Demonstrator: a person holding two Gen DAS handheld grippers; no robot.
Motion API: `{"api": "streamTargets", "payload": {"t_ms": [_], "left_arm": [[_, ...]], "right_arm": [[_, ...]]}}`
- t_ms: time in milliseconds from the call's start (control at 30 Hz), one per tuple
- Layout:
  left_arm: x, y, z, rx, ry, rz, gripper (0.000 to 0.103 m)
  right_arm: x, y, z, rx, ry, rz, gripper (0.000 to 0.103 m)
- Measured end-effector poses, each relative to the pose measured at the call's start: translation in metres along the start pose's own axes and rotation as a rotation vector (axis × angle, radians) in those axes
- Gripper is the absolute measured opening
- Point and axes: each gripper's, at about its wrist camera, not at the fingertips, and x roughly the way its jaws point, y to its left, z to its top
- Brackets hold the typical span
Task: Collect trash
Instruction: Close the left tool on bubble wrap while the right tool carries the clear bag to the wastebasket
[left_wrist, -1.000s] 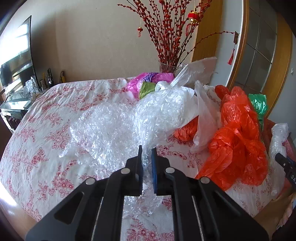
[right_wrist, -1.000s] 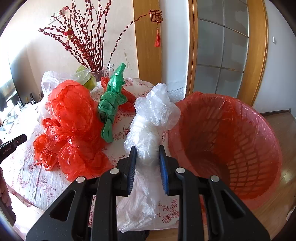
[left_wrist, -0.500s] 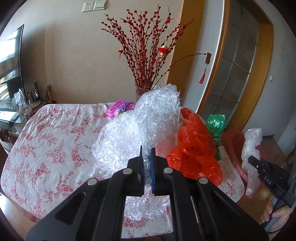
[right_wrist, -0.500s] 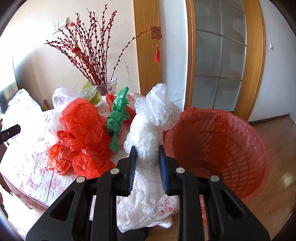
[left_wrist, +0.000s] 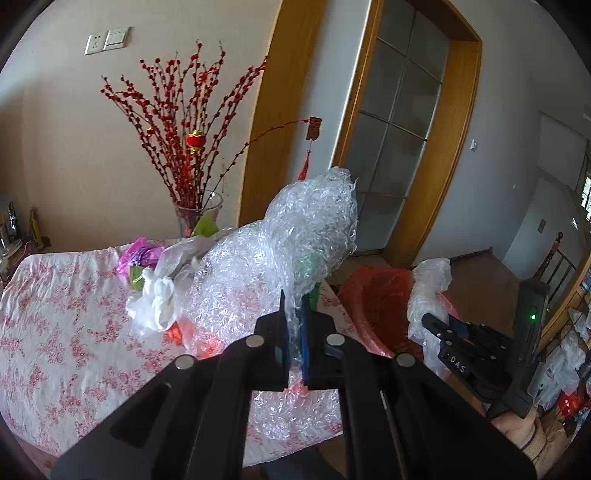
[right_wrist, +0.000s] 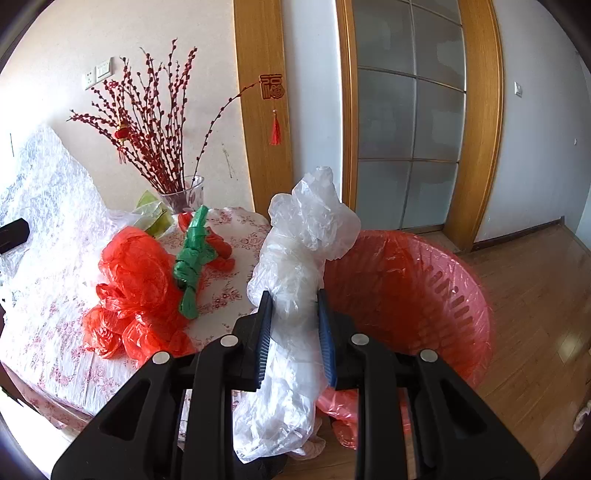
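My left gripper (left_wrist: 294, 295) is shut on a big sheet of clear bubble wrap (left_wrist: 295, 236) and holds it up above the table's right end. My right gripper (right_wrist: 293, 299) is shut on a crumpled white plastic bag (right_wrist: 303, 251), held just left of the red basket (right_wrist: 424, 280) lined with a red bag. In the left wrist view the right gripper (left_wrist: 436, 325), its white bag (left_wrist: 430, 284) and the basket (left_wrist: 373, 295) show at the right. The bubble wrap also shows at the left edge of the right wrist view (right_wrist: 48, 192).
The table (right_wrist: 55, 332) has a pink floral cloth. On it lie red bags (right_wrist: 136, 280), a green bag (right_wrist: 194, 254), a white bag (left_wrist: 159, 295), a pink bag (left_wrist: 138, 254) and a glass vase of red branches (right_wrist: 181, 192). A wood-framed glass door (right_wrist: 406, 129) stands behind the basket.
My left gripper has lifted the bubble wrap off the table and carried it right, toward the basket. My right gripper has risen a little with the white bag beside the basket.
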Motion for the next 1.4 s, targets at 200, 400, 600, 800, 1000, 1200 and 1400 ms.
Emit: {"api": "streamTargets", "payload": {"t_ms": [200, 400, 600, 800, 1000, 1200, 1400], "left_arm": [[0.024, -0.053, 0.019, 0.059, 0.008, -0.099, 0.006], [0.07, -0.103, 0.025, 0.102, 0.055, -0.19, 0.006], [0.113, -0.135, 0.025, 0.097, 0.106, -0.274, 0.006], [0.154, -0.147, 0.018, 0.081, 0.163, -0.322, 0.006], [0.184, -0.153, 0.01, 0.067, 0.216, -0.343, 0.006], [0.211, -0.153, 0.005, 0.069, 0.26, -0.345, 0.006], [0.229, -0.15, -0.002, 0.053, 0.307, -0.329, 0.009]], "right_arm": [[-0.001, -0.03, 0.008, 0.028, -0.001, -0.05, 0.024], [0.004, -0.071, 0.014, 0.092, 0.011, -0.09, 0.024], [0.007, -0.103, 0.017, 0.14, 0.014, -0.119, 0.024], [0.015, -0.124, 0.02, 0.175, 0.016, -0.134, 0.024], [0.025, -0.13, 0.019, 0.186, 0.029, -0.133, 0.024], [0.034, -0.133, 0.021, 0.201, 0.045, -0.128, 0.024], [0.038, -0.139, 0.021, 0.209, 0.051, -0.131, 0.028]]}}
